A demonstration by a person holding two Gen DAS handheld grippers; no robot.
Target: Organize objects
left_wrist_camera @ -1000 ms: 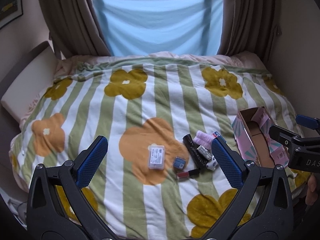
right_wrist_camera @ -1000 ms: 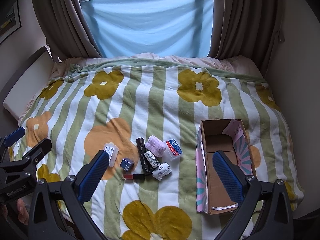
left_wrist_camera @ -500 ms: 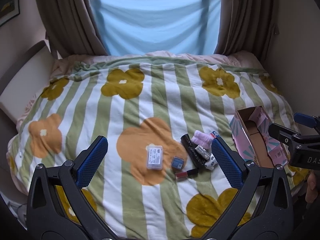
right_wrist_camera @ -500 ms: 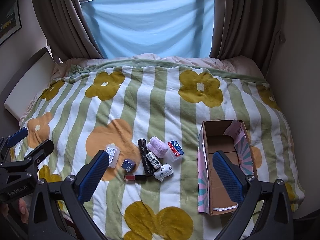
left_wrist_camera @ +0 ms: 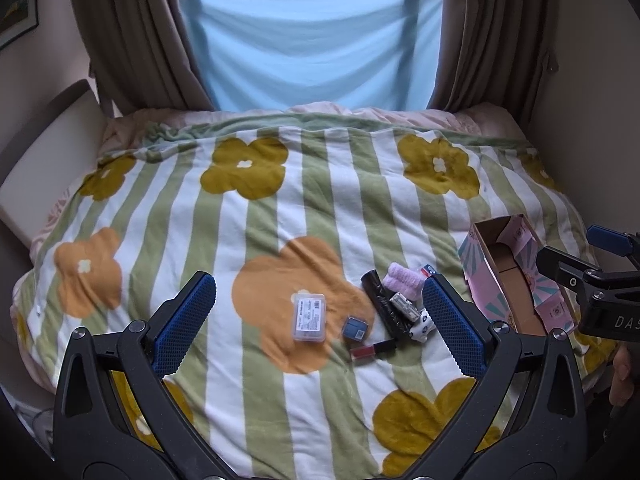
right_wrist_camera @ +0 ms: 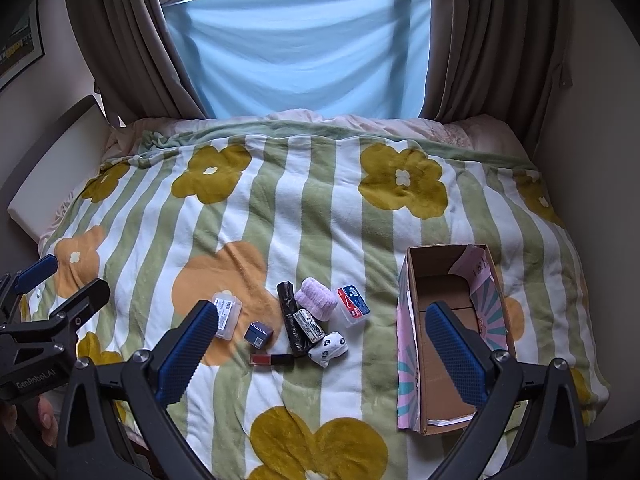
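Bed w/ striped flower blanket (left_wrist_camera: 280, 208), green/white stripes, yellow and orange flowers. Small items clustered mid-blanket, cardboard box (right_wrist_camera: 444, 344) to their right, open top, lying flat, pink patterned outside.

Left gripper (left_wrist_camera: 318, 320): jaws wide apart, holding nothing, hovering above blanket near the bed's near edge. Clear plastic case (left_wrist_camera: 308, 317) sits between its fingers in the left wrist view, on the orange flower. Right gripper (right_wrist_camera: 322, 350): jaws wide too, nothing held, above the near edge; its right finger overlaps the box in view.

Items, left to right (right wrist view):
- clear plastic case (right_wrist_camera: 226, 315), label up, partly behind left finger pad
- small blue cube box (right_wrist_camera: 258, 334), just right of case
- lipstick (right_wrist_camera: 272, 359), red part + black cap, lying flat in front of the others
- black tube (right_wrist_camera: 291, 316), long, lying roughly front-to-back
- small silver packet (right_wrist_camera: 309, 325), touching the tube's right side
- pink rolled cloth (right_wrist_camera: 316, 298), behind the packet
- white patterned sock roll (right_wrist_camera: 329, 349), in front of the packet
- clear case w/ red-blue card (right_wrist_camera: 352, 305), rightmost, near but apart from box

Inside of box mostly bare cardboard; white paper bit at near end. Blue sheet (left_wrist_camera: 308, 40) over window, brown curtains (left_wrist_camera: 132, 36) either side.
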